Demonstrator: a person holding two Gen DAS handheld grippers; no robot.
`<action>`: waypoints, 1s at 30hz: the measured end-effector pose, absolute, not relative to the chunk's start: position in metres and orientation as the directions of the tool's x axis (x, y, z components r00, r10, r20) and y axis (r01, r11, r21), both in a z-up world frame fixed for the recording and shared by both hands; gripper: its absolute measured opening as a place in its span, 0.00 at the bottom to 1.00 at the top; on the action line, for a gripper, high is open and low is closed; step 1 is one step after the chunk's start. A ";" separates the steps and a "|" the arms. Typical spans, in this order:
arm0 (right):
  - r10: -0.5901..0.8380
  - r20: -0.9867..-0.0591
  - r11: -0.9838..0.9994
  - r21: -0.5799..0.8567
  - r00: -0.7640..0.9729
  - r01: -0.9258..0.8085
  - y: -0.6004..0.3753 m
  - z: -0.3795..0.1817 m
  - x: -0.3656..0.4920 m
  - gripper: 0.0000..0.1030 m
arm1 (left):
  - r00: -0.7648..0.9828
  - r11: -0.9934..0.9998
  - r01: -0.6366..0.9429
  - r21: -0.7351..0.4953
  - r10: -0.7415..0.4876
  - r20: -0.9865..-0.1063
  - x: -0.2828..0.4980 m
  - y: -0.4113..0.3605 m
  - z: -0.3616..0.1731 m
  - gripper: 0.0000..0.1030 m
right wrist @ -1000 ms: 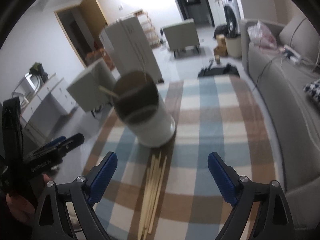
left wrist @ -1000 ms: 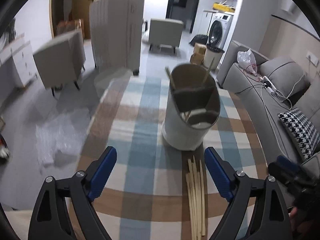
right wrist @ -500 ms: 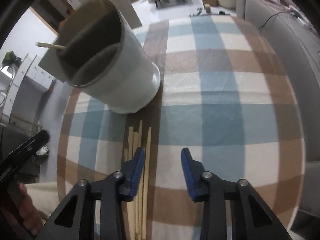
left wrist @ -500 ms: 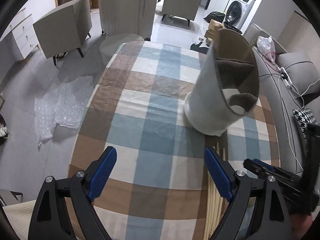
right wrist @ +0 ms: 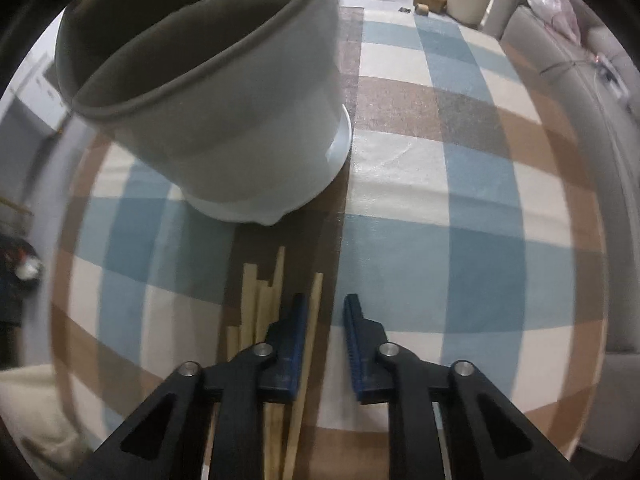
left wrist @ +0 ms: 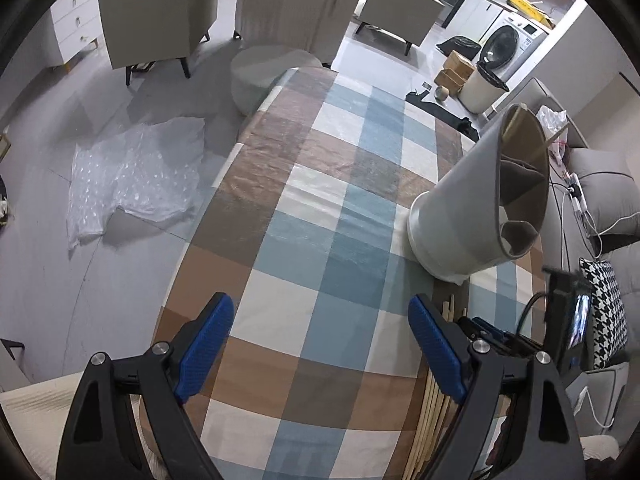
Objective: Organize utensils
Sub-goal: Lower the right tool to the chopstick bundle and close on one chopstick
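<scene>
right gripper, jaws just closing to a narrow gap, straddles one pale wooden chopstick of the bundle, pads not yet pressing. left gripper gapes wide, empty, over the checked tablecloth beside the grey cylindrical utensil holder.

The left wrist camera looks steeply down from above the checked tablecloth, far enough off to take in the floor, armchairs and a washing machine beyond. The right wrist camera faces almost straight down and sits much nearer the cloth, so the utensil holder fills its upper left. Both views share the holder, the bundle of chopsticks before it and the cloth. The left view also catches the right gripper at its lower right edge.
</scene>
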State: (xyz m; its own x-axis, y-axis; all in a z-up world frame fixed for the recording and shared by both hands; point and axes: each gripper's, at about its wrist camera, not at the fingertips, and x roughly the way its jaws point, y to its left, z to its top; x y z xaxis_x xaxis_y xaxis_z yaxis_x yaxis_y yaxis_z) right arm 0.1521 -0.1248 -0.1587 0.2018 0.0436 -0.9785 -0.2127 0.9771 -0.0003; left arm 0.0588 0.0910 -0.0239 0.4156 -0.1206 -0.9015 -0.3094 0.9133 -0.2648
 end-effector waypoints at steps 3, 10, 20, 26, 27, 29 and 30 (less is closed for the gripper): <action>-0.001 -0.975 0.963 -0.061 0.222 -0.262 -0.118 -0.157 0.145 0.16 | 0.415 0.919 -0.305 -0.251 -0.109 -0.903 0.060 0.091 -0.024 0.83; 0.026 -0.971 0.969 -0.034 0.238 -0.245 -0.116 -0.153 0.141 0.15 | 0.358 0.927 -0.299 -0.227 -0.111 -0.927 0.061 0.091 -0.042 0.83; 0.169 -0.954 0.981 0.138 0.246 -0.140 -0.150 -0.146 0.137 0.04 | 0.238 0.959 -0.204 -0.195 -0.145 -0.960 0.065 0.048 -0.069 0.83; 0.308 -0.889 0.940 0.339 0.338 0.037 -0.217 -0.103 0.136 0.04 | 0.177 0.981 -0.100 -0.165 -0.145 -0.973 0.071 0.003 -0.083 0.83; 0.333 -0.876 0.923 0.379 0.350 0.072 -0.231 -0.098 0.134 0.04 | 0.166 0.984 -0.085 -0.158 -0.142 -0.976 0.072 -0.005 -0.086 0.83; 0.376 -0.850 0.885 0.447 0.369 0.128 -0.255 -0.090 0.132 0.04 | 0.142 0.987 -0.077 -0.139 -0.128 -0.982 0.072 -0.015 -0.092 0.83; 0.390 -0.841 0.870 0.470 0.376 0.151 -0.265 -0.088 0.126 0.04 | 0.135 0.987 -0.075 -0.141 -0.130 -0.982 0.072 -0.018 -0.094 0.83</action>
